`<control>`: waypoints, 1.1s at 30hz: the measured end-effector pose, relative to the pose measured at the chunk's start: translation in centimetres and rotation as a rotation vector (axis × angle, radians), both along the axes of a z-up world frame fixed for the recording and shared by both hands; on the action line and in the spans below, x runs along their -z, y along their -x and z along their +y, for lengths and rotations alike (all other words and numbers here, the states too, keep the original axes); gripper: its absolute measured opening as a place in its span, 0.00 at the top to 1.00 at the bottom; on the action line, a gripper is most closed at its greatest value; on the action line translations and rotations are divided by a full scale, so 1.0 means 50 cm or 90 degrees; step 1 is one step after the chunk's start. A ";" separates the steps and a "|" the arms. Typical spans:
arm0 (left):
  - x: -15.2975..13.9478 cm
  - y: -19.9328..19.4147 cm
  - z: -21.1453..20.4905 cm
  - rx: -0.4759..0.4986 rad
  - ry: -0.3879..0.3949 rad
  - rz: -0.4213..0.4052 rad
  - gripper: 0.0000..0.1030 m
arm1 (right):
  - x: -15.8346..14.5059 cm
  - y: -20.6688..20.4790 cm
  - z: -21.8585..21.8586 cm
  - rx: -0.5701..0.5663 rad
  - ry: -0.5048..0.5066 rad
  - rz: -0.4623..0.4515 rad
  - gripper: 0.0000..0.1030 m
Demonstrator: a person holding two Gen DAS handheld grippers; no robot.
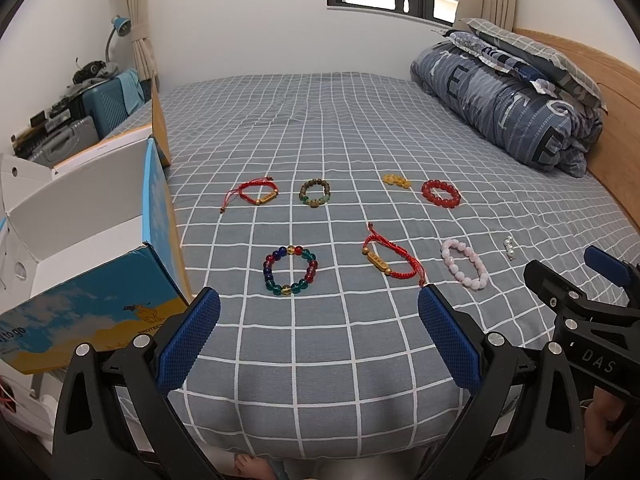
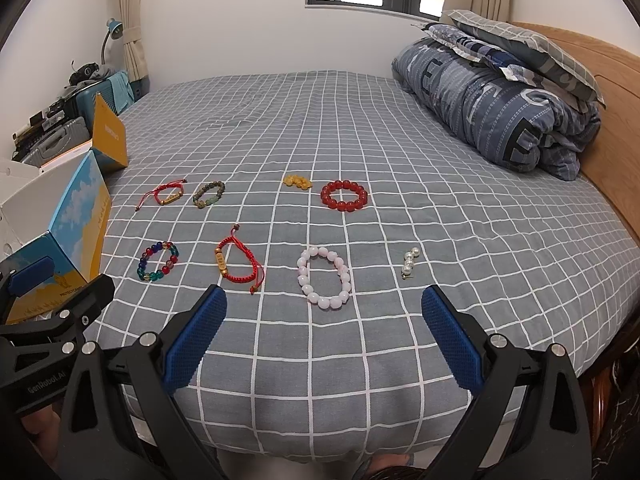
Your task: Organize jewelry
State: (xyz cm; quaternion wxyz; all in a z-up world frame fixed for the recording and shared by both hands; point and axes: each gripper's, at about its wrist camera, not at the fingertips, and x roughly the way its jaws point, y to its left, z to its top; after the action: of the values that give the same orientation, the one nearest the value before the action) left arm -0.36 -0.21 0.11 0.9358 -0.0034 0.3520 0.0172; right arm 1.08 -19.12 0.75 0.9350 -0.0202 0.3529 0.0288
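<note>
Both the left tool (image 1: 318,328) and right tool (image 2: 324,328) hover wide and empty at the bed's (image 2: 360,128) near edge, where the light, slippery pink bead bracelet (image 2: 325,277) lies near centre, best pinched across one side of its loop

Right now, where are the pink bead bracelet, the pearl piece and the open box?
pink bead bracelet (image 2: 324,278), right wrist view, on its near beads.
pearl piece (image 2: 409,264), right wrist view, middle pearl.
open box (image 1: 100,304), left wrist view, printed front wall.
</note>
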 end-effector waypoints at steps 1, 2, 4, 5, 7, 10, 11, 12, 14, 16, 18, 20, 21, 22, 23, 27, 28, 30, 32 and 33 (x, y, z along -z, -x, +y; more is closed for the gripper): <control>-0.001 0.000 -0.001 0.000 0.000 0.000 0.05 | 0.000 0.000 -0.001 0.000 -0.001 0.000 0.09; -0.001 -0.001 -0.002 0.001 0.000 0.000 0.05 | 0.000 0.000 -0.001 -0.001 -0.001 0.000 0.09; 0.000 0.000 -0.002 0.000 0.000 0.000 0.05 | 0.000 0.000 -0.001 0.001 -0.001 -0.001 0.09; -0.001 -0.001 -0.002 0.001 0.001 0.000 0.05 | 0.000 0.000 0.000 0.001 -0.001 -0.001 0.09; -0.001 0.000 -0.002 0.002 0.005 0.002 0.05 | 0.000 0.000 -0.001 0.001 -0.001 -0.001 0.09; -0.001 0.001 -0.003 0.001 0.004 0.001 0.05 | 0.001 0.000 0.000 0.002 -0.001 -0.001 0.09; -0.001 0.000 -0.004 0.001 0.005 0.002 0.05 | 0.001 0.000 0.000 0.002 -0.001 -0.001 0.09; 0.000 0.001 -0.004 0.001 0.006 0.002 0.05 | 0.002 0.000 0.001 0.001 -0.001 -0.001 0.09; 0.001 0.001 -0.005 0.001 0.005 0.002 0.05 | 0.002 0.000 -0.001 0.001 -0.001 -0.001 0.09; 0.001 0.001 -0.004 0.001 0.006 0.003 0.05 | 0.002 -0.001 0.000 0.002 -0.002 -0.001 0.09; 0.001 0.001 -0.004 0.002 0.005 0.003 0.05 | 0.002 0.000 0.000 0.001 -0.001 -0.001 0.09; 0.002 0.001 -0.004 0.002 0.005 0.002 0.05 | 0.002 0.000 0.001 0.002 -0.001 -0.001 0.09; 0.002 0.001 -0.004 0.002 0.005 0.002 0.05 | 0.002 0.000 0.001 0.002 -0.001 -0.001 0.09; 0.002 0.001 -0.004 0.002 0.006 0.002 0.05 | 0.002 0.000 0.001 0.002 -0.001 -0.001 0.09; 0.002 0.001 -0.004 0.002 0.006 0.002 0.05 | 0.002 0.000 0.000 0.001 -0.002 -0.001 0.09; 0.002 0.001 -0.004 0.001 0.005 0.003 0.05 | 0.002 0.001 0.001 0.001 -0.001 -0.001 0.09; 0.002 0.001 -0.003 0.001 0.005 0.002 0.05 | 0.002 0.000 0.001 0.001 -0.001 -0.001 0.09; 0.003 0.001 -0.003 0.001 0.005 0.003 0.05 | 0.002 0.001 0.001 0.001 -0.001 -0.001 0.09; 0.003 0.001 -0.003 0.001 0.005 0.002 0.05 | 0.002 0.001 0.001 0.002 -0.001 -0.001 0.09; 0.003 0.001 -0.003 0.001 0.005 0.002 0.05 | 0.002 0.001 0.001 0.002 -0.001 -0.001 0.09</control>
State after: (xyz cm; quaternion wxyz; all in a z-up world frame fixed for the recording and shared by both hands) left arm -0.41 -0.38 -0.02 0.9351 -0.0070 0.3539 0.0153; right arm 1.05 -19.05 0.63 0.9354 -0.0192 0.3521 0.0277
